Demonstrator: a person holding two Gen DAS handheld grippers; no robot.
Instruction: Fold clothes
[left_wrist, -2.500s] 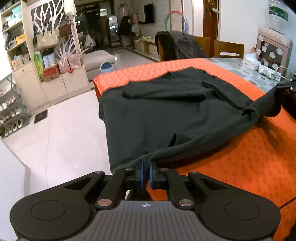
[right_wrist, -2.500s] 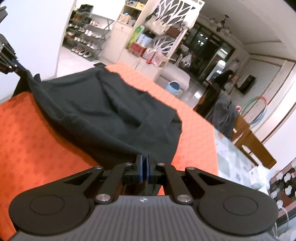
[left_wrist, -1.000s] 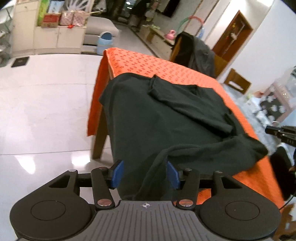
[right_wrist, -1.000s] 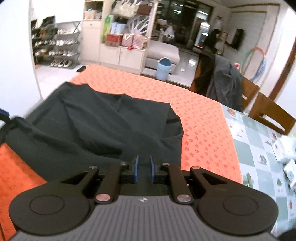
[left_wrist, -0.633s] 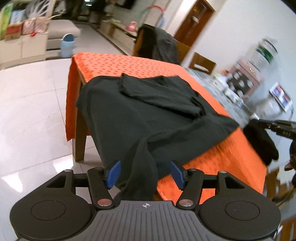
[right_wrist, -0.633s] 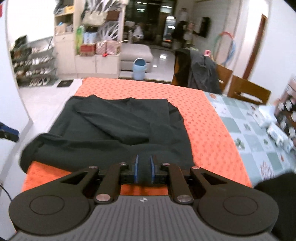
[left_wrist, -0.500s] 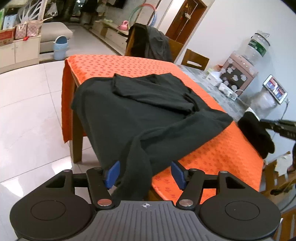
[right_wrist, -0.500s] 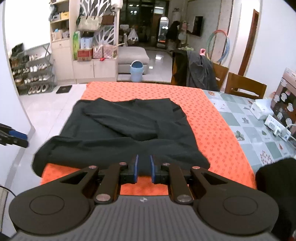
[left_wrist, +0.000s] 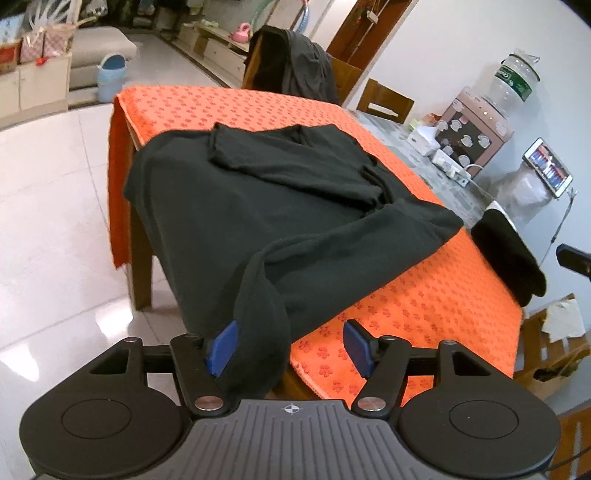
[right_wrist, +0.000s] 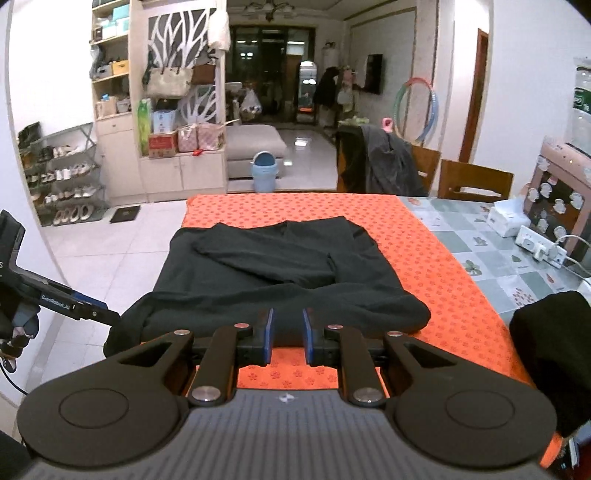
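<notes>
Left wrist view, bottom of frame: the left claw (left_wrist: 290, 347) is spread wide, and a hanging corner of the black garment (left_wrist: 258, 206) is draped against its left pad (left_wrist: 221, 347), not pinched.
Right wrist view, bottom centre: the right claw (right_wrist: 287, 341) is held narrowly apart with nothing between its pads, just short of the garment's near edge.
Garment, mid frame: it is laid on the orange cloth (left_wrist: 424, 295) of the counter, a sleeve (left_wrist: 280, 162) crossed over the chest and the near hem doubled back in a thick roll, judged a partial fold.
Left edge: one side is seen hanging over the counter's edge, so squaring is judged needed.
Right of frame: a dark folded pile (left_wrist: 506, 254) is set apart, likely finished pieces.
</notes>
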